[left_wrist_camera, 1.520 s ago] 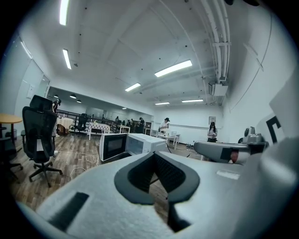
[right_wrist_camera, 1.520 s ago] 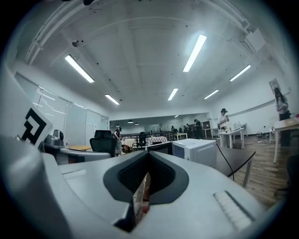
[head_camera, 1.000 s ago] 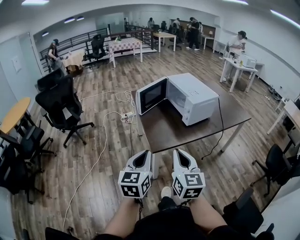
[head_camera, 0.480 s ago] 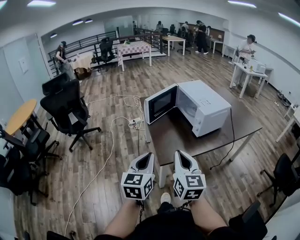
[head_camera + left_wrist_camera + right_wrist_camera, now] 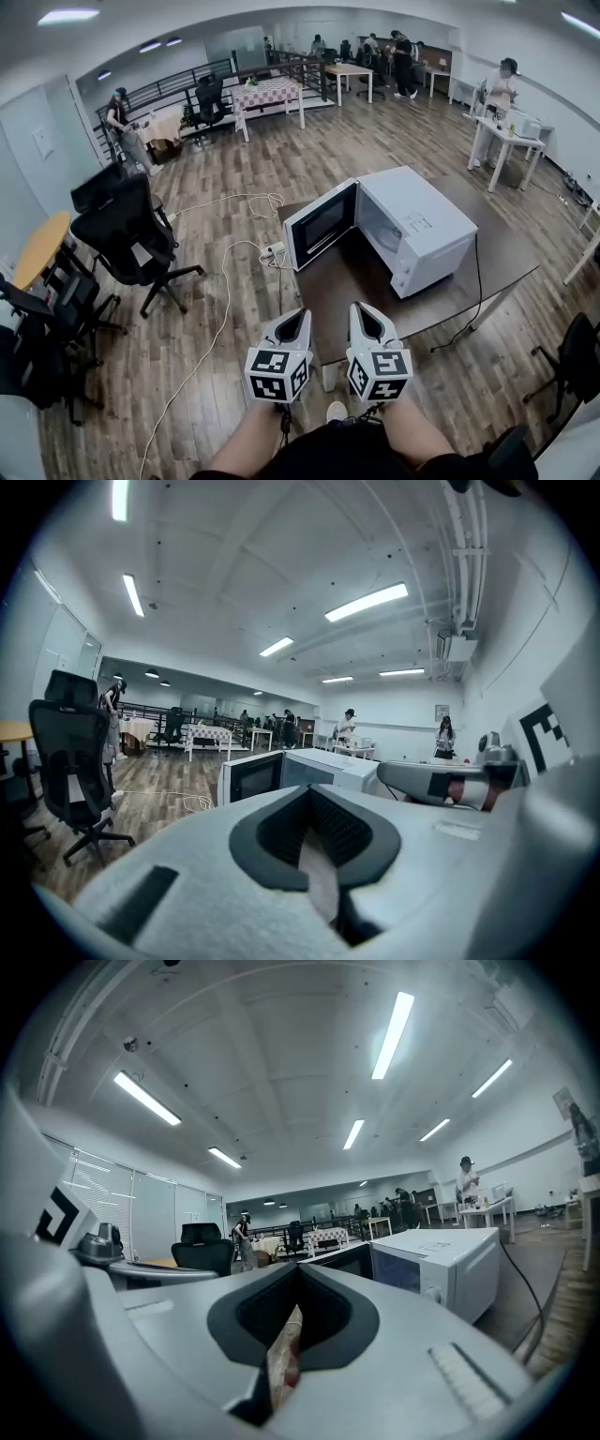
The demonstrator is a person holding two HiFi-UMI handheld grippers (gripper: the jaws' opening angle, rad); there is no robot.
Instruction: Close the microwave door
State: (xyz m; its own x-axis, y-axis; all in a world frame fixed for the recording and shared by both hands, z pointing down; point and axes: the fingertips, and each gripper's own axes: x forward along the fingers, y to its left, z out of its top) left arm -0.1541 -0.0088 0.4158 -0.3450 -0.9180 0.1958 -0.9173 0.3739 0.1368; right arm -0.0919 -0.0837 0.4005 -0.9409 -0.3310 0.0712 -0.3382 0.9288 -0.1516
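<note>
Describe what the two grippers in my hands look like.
The left gripper and right gripper are pale grey tapered shells, each with a dark-rimmed teardrop opening and a white cube of black square markers at the rear. Forearms show no sleeves.

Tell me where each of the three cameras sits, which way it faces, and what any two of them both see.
Head view: on the person's head, looking steeply down at the open microwave on the table; both forearms, left tongs and right tongs show.
Left gripper view: rides the left tongs, looks along its shut jaws at the microwave door; right tongs alongside.
Right gripper view: rides the right tongs, faces the microwave; left tongs alongside.
Shared: all three see the microwave.
</note>
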